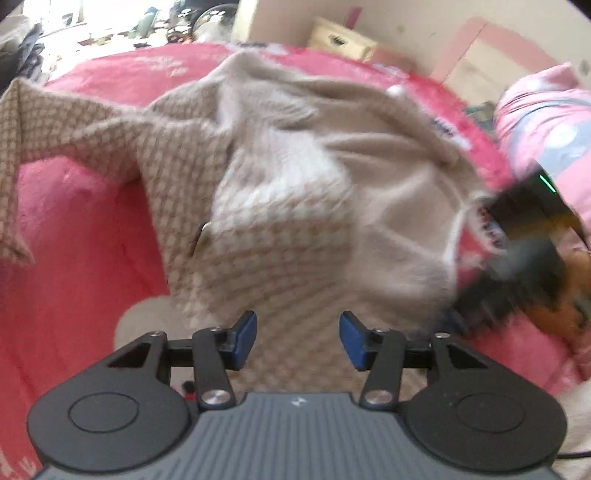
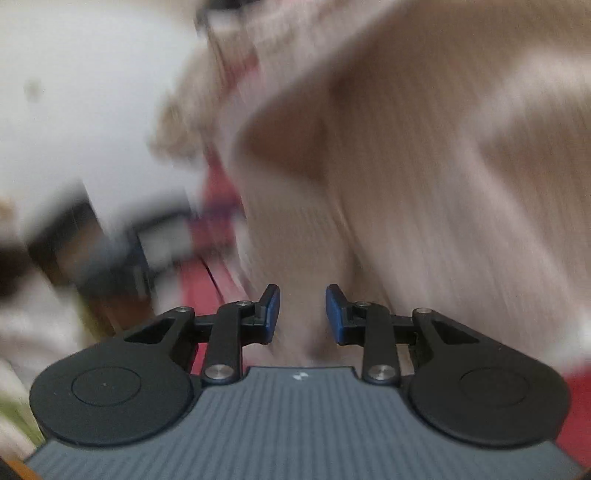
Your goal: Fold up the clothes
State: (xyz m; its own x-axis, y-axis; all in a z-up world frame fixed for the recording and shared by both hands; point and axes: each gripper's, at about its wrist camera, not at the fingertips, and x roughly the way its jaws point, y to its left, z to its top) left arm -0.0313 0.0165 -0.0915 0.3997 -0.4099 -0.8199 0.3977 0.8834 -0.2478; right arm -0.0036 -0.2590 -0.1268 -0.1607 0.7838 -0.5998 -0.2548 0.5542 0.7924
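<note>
A beige knitted garment (image 1: 295,177) with a small check pattern lies rumpled on a pink bedspread (image 1: 74,240); one sleeve (image 1: 55,125) stretches to the left. My left gripper (image 1: 298,339) hovers over the garment's near hem, open, its blue pads clear of the cloth. The other gripper's dark body (image 1: 524,236) shows blurred at the garment's right edge. In the right wrist view the picture is smeared: my right gripper (image 2: 302,314) stands open with a narrow gap, beige fabric (image 2: 424,184) close behind it, and nothing visibly pinched.
A pink patterned pillow or quilt (image 1: 546,122) lies at the right of the bed. A pale cardboard box (image 1: 340,37) stands by the far wall. Clutter fills the bright far left corner (image 1: 110,26). A white shape (image 2: 81,110) fills the right wrist view's left side.
</note>
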